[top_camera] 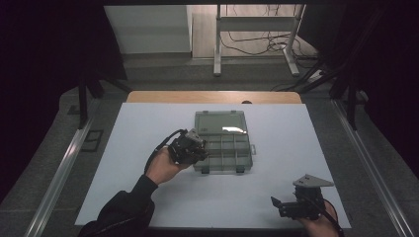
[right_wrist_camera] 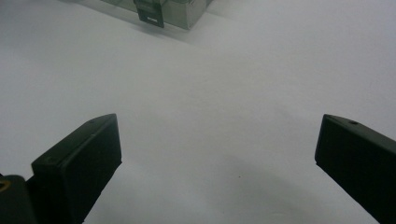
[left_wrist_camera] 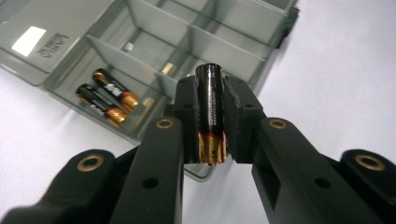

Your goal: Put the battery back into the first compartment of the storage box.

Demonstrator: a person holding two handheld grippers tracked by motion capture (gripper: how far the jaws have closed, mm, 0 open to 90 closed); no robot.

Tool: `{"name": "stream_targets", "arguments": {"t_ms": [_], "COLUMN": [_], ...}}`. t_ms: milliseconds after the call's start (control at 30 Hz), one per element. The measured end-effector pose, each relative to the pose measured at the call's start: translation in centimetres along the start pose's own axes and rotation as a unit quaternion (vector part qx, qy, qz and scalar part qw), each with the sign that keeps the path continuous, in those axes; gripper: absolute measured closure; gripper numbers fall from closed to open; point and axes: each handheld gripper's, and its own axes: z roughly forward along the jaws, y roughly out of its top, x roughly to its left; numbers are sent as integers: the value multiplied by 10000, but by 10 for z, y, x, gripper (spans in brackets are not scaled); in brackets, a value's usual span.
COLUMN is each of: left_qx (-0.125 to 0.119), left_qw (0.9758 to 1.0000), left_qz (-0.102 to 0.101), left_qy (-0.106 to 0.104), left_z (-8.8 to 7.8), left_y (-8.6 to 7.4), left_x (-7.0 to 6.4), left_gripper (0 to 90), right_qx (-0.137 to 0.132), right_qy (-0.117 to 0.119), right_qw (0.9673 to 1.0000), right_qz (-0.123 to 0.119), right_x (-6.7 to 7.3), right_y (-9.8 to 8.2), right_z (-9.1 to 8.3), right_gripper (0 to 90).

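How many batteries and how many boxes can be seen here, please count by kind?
Batteries lying in a compartment of the box: 2
Battery held in the left gripper: 1
Compartment box, lid open: 1
Total: 4 things (3 batteries, 1 box)

Your left gripper (left_wrist_camera: pixel 211 121) is black with brass-coloured screw rings, and the battery (left_wrist_camera: pixel 210 112) in it is black with a copper-gold band — red line between the two. Upper left of the left gripper view, two batteries (left_wrist_camera: pixel 108 97) wear the same black and copper. The organiser box (top_camera: pixel 223 141) is translucent grey-green; the mat (top_camera: pixel 276 163) is white. Your right gripper (right_wrist_camera: pixel 219 158) is matte black — lower right of the high view.
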Motion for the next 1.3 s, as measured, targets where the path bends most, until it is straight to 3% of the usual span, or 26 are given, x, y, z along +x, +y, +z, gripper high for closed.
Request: {"name": "stream_targets", "arguments": {"t_ms": [467,900,1033,1167,1300], "left_qx": [-141,-25,-23,-115,-242], "left_qw": [9980,9948,9949,9948,9944], "left_qz": [-462,-763,-765,-752,-771], "left_qy": [397,680,660,672,682], "left_z": [6,30,37,38,34], "left_y": [8,15,13,13,11], "left_x": [30,46,50,51,51], "left_gripper": [772,770,760,585,502], "right_qx": [1,1,1,0,-2], "right_qy": [8,21,25,27,22], "right_qw": [10000,10000,10000,10000,10000], "right_qz": [0,9,1,7,6], "right_x": [0,0,-1,-1,0], "right_y": [0,0,0,0,0], "right_z": [0,0,0,0,0], "right_gripper": [5,7,7,7,7]}}
